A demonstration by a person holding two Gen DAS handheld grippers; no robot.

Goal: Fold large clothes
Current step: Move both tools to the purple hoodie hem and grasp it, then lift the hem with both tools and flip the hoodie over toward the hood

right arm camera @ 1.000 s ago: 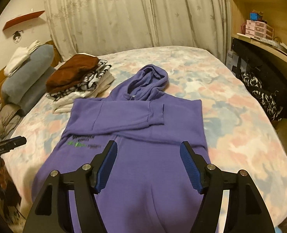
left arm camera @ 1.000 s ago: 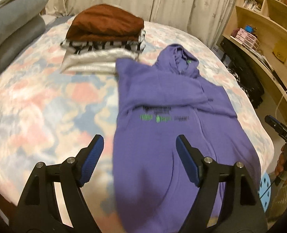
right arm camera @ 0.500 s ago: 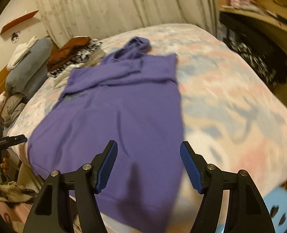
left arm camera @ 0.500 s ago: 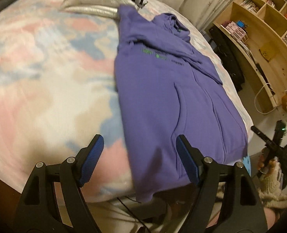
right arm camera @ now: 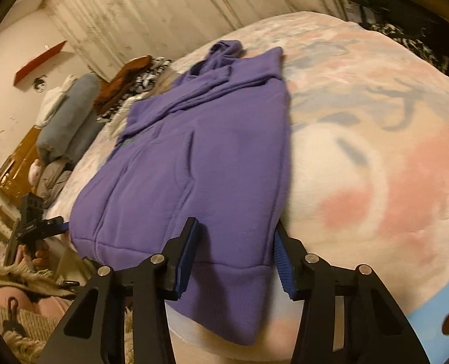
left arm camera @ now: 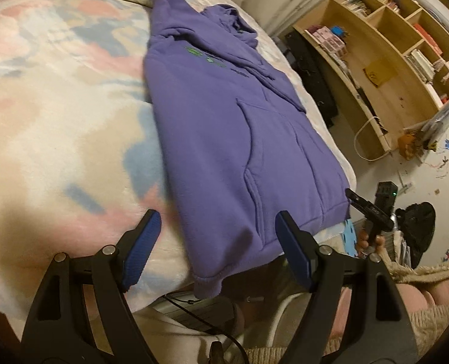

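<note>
A purple hoodie (left arm camera: 224,115) lies flat on the bed, sleeves folded across the chest, hood at the far end, hem hanging over the near bed edge. It also shows in the right wrist view (right arm camera: 194,166). My left gripper (left arm camera: 216,251) is open, low at the bed edge, with the hem's left corner between its fingers. My right gripper (right arm camera: 235,257) is open, with the hem's right corner between its fingers. The right gripper also shows in the left wrist view (left arm camera: 368,209), and the left gripper in the right wrist view (right arm camera: 39,227).
The bed has a pastel patterned blanket (left arm camera: 57,106). A stack of folded clothes (right arm camera: 133,82) and grey pillows (right arm camera: 69,115) lie at the far end. Wooden shelves (left arm camera: 391,45) stand to the right of the bed. Curtains (right arm camera: 163,6) hang behind it.
Both grippers have dropped from above the hoodie toward its hem at the near bed edge, each now straddling a hem corner. Both stay open.
</note>
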